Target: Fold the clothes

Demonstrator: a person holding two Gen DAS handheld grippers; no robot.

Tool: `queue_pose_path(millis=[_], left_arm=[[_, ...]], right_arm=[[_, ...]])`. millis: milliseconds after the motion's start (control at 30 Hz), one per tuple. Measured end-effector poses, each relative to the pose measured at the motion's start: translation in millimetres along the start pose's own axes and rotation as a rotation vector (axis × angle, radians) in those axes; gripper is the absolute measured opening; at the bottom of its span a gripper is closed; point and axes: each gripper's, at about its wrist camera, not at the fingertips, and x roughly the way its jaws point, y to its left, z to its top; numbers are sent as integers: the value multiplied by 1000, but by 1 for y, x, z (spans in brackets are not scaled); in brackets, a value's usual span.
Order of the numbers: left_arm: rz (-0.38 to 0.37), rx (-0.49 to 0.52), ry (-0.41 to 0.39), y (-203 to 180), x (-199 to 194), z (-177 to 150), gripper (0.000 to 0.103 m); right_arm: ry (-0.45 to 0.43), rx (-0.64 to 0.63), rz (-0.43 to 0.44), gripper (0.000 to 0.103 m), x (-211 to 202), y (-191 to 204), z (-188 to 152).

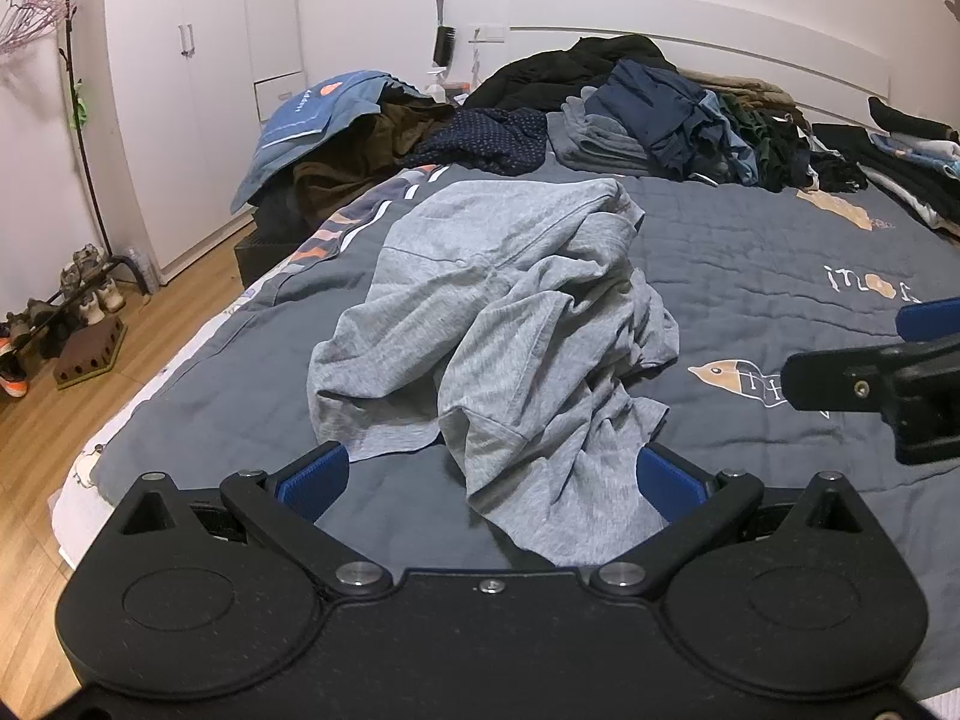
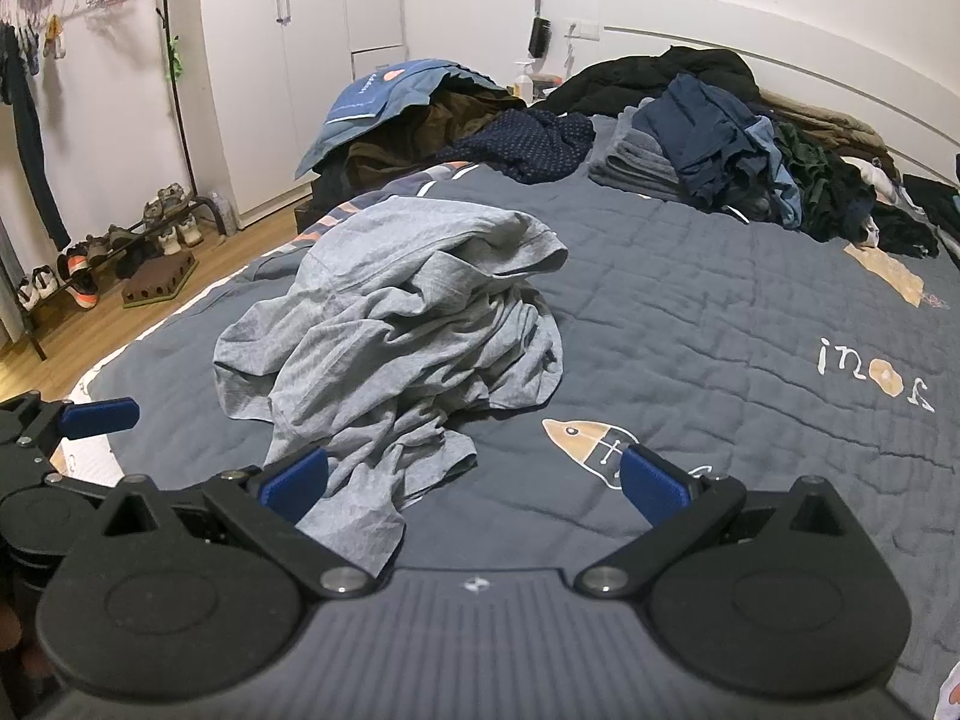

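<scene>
A crumpled light grey garment (image 1: pixel 504 324) lies in a heap on the dark grey quilt (image 1: pixel 750 276). It also shows in the right wrist view (image 2: pixel 396 336). My left gripper (image 1: pixel 489 477) is open, low over the quilt, with the garment's near end lying between its blue pads (image 1: pixel 315 471). My right gripper (image 2: pixel 474 480) is open, with the garment's near edge by its left pad (image 2: pixel 294 480). The right gripper shows at the right edge of the left wrist view (image 1: pixel 870 372). The left gripper shows at the left edge of the right wrist view (image 2: pixel 90 414).
Piles of dark clothes (image 1: pixel 660 114) and folded grey items (image 2: pixel 636 168) lie along the bed's far side by the headboard. A blue pillow (image 2: pixel 390 96) sits at the far left corner. A clothes rack with shoes (image 2: pixel 120 240) stands on the wooden floor at left.
</scene>
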Motion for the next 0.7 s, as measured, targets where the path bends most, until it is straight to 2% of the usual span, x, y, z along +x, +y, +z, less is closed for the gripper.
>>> queue_pose_path(millis=[267, 500, 700], left_arm=[[-4, -5, 2, 1, 1, 1, 103], [-44, -15, -21, 7, -1, 1, 103], [-58, -14, -17, 10, 3, 3, 103]], right_arm=[[-29, -25, 5, 103, 18, 3, 27], [-63, -58, 5, 102, 57, 0, 56], [-60, -112, 10, 101, 94, 5, 68]])
